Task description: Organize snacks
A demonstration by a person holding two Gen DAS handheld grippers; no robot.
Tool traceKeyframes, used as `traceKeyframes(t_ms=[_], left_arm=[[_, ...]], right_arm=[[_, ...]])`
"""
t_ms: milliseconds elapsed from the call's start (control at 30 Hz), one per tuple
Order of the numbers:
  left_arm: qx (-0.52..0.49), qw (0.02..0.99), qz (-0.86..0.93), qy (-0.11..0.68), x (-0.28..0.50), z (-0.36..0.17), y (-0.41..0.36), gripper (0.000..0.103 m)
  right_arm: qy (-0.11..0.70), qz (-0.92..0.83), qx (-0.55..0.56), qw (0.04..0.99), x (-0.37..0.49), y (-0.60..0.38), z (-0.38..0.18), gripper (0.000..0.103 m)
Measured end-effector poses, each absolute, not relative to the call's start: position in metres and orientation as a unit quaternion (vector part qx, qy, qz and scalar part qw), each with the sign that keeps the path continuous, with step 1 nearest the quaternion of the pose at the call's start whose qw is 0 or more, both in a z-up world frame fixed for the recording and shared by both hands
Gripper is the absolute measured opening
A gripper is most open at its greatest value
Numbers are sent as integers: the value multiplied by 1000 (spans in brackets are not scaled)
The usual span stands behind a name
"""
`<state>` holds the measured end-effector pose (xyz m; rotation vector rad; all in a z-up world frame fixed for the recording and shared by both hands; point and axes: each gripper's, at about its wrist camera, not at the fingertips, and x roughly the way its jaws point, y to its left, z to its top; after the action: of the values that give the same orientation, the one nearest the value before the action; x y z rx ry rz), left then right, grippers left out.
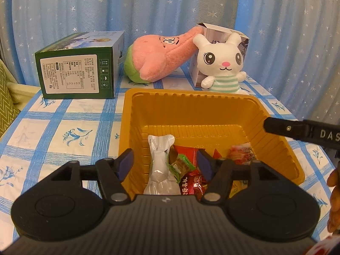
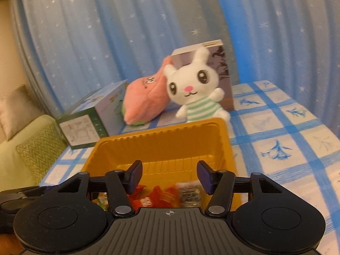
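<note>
Tray [image 1: 191,106]: thin moulded plastic, mustard yellow, ribbed walls w/ slight sheen. Snack packets [image 1: 191,182] inside: glossy crinkled foil/plastic film; white pouch [image 1: 159,170] smooth, shiny. Left gripper [image 1: 164,165]: matt black plastic, blue rubbery-looking pads, small metal pins. Cloth on counter [image 1: 63,116]: woven, matt, blue check. Far: green box [image 1: 78,63] printed card, semi-gloss; rabbit toy [image 1: 221,63] & pink toy [image 1: 157,53] soft plush. Curtain [image 1: 148,6]: thin fabric.

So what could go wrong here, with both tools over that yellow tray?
The lightweight yellow plastic tray could slide on the checked tablecloth if a tool bumps its rim. The open left tool hangs just above the white foil pouch and small green-wrapped sweet, so it might pinch both.
</note>
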<state>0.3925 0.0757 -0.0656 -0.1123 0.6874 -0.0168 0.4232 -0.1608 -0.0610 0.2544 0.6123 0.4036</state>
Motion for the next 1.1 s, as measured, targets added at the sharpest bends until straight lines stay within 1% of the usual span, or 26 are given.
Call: traceKeyframes(t_ms=[300, 533, 600, 667, 733, 800, 900, 967, 1033, 1100], left_arm=[[-48, 940, -10, 336, 392, -66, 74, 69], [-45, 941, -9, 336, 392, -67, 73, 75], [-44, 941, -8, 335, 392, -67, 73, 78], [-43, 942, -8, 334, 392, -66, 73, 84], [-42, 943, -10, 330, 391, -66, 73, 87], [-41, 943, -11, 329, 390, -66, 74, 90], [-42, 944, -17, 328, 389, -65, 73, 95], [-47, 943, -19, 328, 389, -65, 73, 100], [-52, 943, -19, 329, 389, -65, 74, 103], [-50, 943, -18, 329, 388, -65, 74, 103]], right_arm=[[304, 180, 109, 929, 423, -163, -63, 57], [310, 181, 99, 928, 424, -162, -65, 57], [312, 181, 95, 928, 424, -162, -65, 57], [312, 180, 91, 928, 424, -162, -65, 58], [312, 180, 89, 929, 423, -162, -66, 61], [310, 177, 85, 930, 423, -162, -66, 68], [308, 174, 78, 932, 421, -162, -66, 75], [307, 173, 72, 933, 420, -162, -66, 77], [307, 171, 67, 934, 420, -163, -66, 78], [307, 167, 63, 935, 419, -164, -66, 80]])
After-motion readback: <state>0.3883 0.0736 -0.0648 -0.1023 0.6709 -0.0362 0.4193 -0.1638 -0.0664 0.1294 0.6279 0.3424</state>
